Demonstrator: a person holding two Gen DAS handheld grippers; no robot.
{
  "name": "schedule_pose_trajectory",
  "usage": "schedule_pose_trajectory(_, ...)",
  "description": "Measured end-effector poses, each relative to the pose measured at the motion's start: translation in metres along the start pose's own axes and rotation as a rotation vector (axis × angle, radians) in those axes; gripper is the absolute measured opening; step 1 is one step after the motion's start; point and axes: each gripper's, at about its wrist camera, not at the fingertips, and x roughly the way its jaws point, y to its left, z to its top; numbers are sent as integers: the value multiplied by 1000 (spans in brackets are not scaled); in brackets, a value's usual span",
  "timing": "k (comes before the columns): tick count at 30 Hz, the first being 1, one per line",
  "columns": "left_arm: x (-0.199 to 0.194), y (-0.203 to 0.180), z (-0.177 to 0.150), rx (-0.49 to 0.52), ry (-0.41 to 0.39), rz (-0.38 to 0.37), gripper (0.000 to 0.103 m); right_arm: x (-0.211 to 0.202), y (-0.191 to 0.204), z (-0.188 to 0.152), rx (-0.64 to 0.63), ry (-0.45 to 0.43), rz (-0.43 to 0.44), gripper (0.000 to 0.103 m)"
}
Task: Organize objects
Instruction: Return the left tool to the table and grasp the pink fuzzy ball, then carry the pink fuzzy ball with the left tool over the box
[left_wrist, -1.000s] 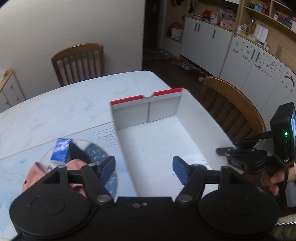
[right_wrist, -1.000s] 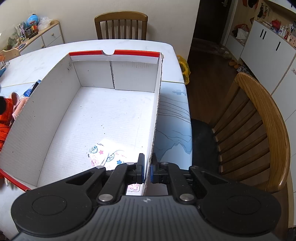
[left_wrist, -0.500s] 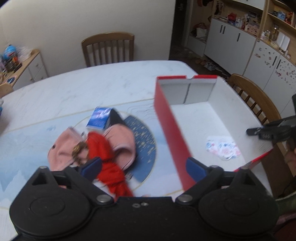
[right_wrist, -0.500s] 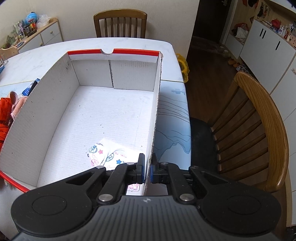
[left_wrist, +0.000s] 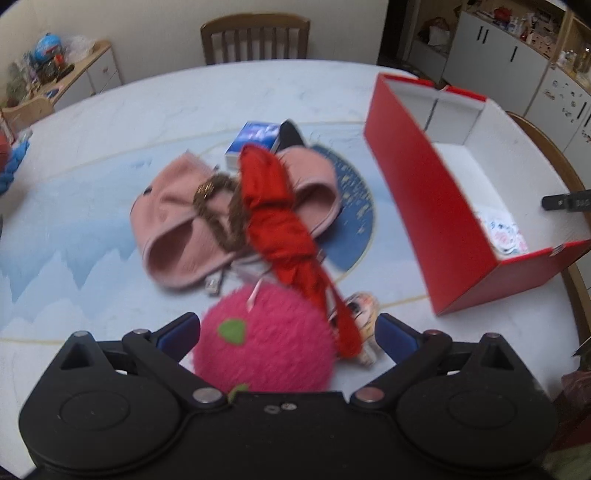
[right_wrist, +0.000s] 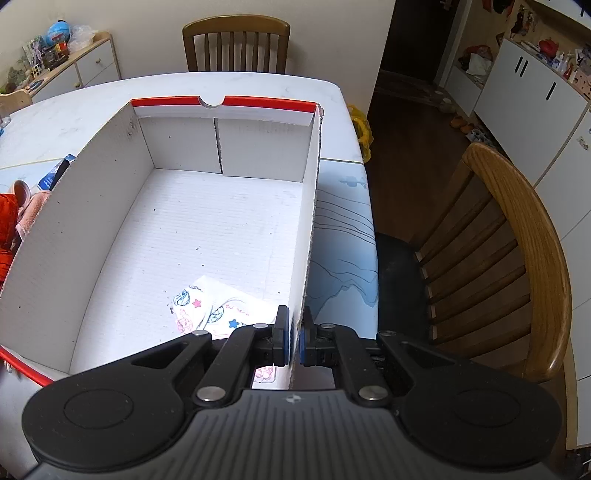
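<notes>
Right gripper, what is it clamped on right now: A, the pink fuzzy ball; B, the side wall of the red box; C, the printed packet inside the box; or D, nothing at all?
B: in the right wrist view the right gripper has its jaws shut on the thin white edge of the red box side wall, while the printed packet lies loose on the box floor.

A red, white-lined cardboard box (left_wrist: 439, 206) stood open on the table holding a printed cloth (right_wrist: 210, 314), beside a heap of pink slippers (left_wrist: 177, 236), red fabric (left_wrist: 280, 225) and a fuzzy pink ball (left_wrist: 266, 350).
</notes>
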Motion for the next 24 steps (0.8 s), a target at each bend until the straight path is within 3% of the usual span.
schedule_pose_trajectory(9,22,20,-16,-29,41,-32,99,1,3,1,-2,5,-15,5)
schedule_pose_trajectory(24,19,29,-19,-60,11,-69,79,1,6,1,-3,12,-19,5)
